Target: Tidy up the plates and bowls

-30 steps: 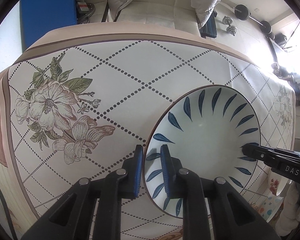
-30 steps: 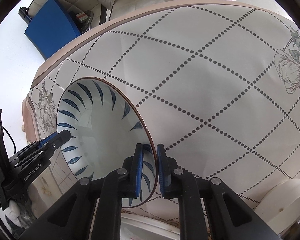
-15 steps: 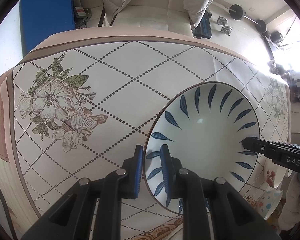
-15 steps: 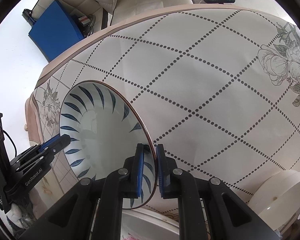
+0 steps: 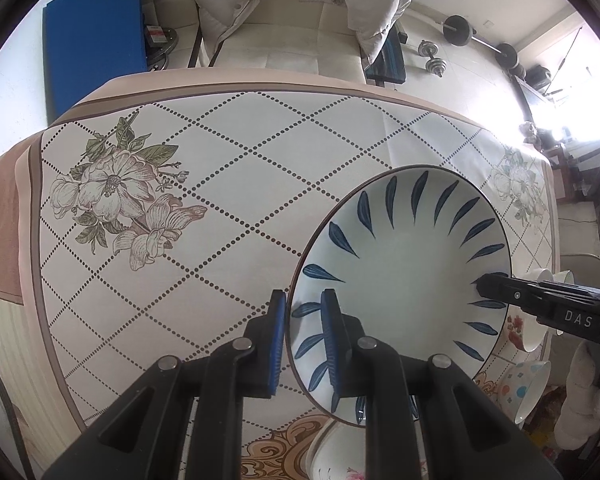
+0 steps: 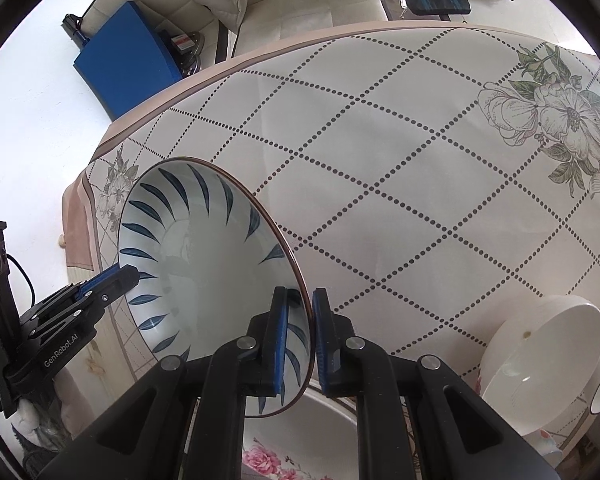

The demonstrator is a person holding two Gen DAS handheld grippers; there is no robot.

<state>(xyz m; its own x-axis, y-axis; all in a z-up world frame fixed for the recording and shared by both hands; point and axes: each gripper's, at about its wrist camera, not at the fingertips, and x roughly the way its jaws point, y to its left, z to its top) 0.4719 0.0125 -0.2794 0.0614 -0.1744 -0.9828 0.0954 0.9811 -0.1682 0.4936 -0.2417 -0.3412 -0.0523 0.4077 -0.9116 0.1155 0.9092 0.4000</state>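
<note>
A: Left wrist view: how will the blue-leaf bowl (image 5: pixel 404 280) handle?
B: Probably stiff, glazed, slick, breakable; best taken at the rim. The left gripper (image 5: pixel 303 334) clamps its near rim above the tablecloth (image 5: pixel 228 152).
A: Right wrist view?
B: The right gripper (image 6: pixel 299 334) pinches the opposite rim; a white bowl (image 6: pixel 540 348) stands well apart.

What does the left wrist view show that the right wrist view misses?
Only the left wrist view: a dotted bowl and a flowered one past the table's right edge, plus barbells on the floor. Only the right wrist view: a plain white bowl at lower right and a pink-flowered plate under the tool. Both: the blue-leaf bowl above the tablecloth, with the left tool and right tool each clamped on opposite sides of its rim.
</note>
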